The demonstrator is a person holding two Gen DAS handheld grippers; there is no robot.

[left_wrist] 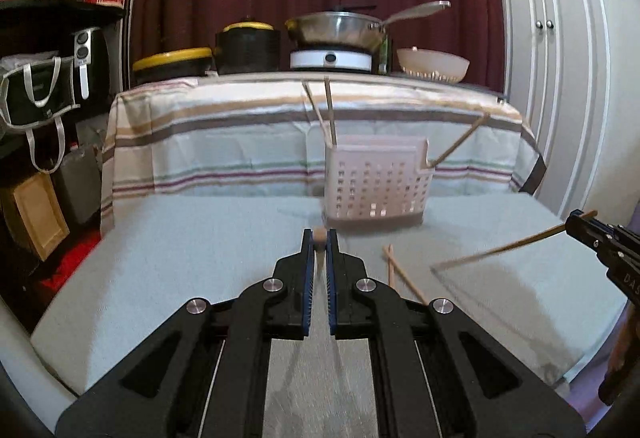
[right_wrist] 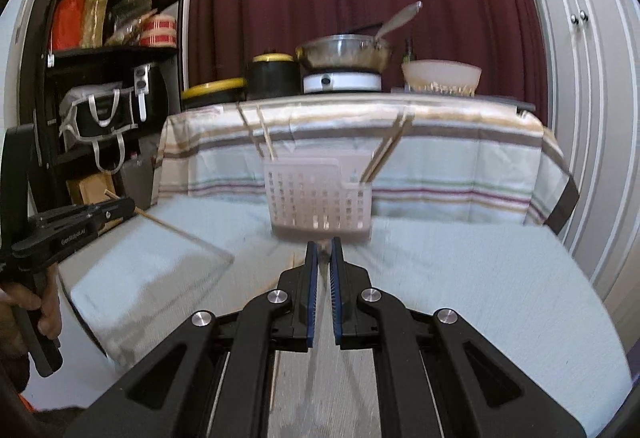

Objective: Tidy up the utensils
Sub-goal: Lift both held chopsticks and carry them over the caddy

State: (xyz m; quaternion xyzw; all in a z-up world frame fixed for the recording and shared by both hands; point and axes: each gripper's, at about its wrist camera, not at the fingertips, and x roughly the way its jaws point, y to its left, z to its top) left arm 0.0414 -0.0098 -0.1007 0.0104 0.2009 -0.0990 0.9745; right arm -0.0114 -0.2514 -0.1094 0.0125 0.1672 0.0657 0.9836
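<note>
both tongs, left gripper (left_wrist: 319, 241) and right gripper (right_wrist: 325, 251), are each clamped on 1 chopstick (left_wrist: 500, 248), lifted off the table (left_wrist: 180, 258) so it can drop into the white basket (left_wrist: 376, 182), which holds 3 sticks already.

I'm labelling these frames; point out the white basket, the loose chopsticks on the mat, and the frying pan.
basket (left_wrist: 376, 184), left wrist view, perforated front wall
loose chopsticks (left_wrist: 391, 266), left wrist view, upper shaft
frying pan (left_wrist: 336, 25), left wrist view, steel side

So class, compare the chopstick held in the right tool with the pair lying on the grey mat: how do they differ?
The held chopstick is single, lifted clear of the mat and clamped in the right tool. The pair on the mat lies flat, crossed near one end, with nothing gripping it. Both are thin, light wooden sticks.
</note>
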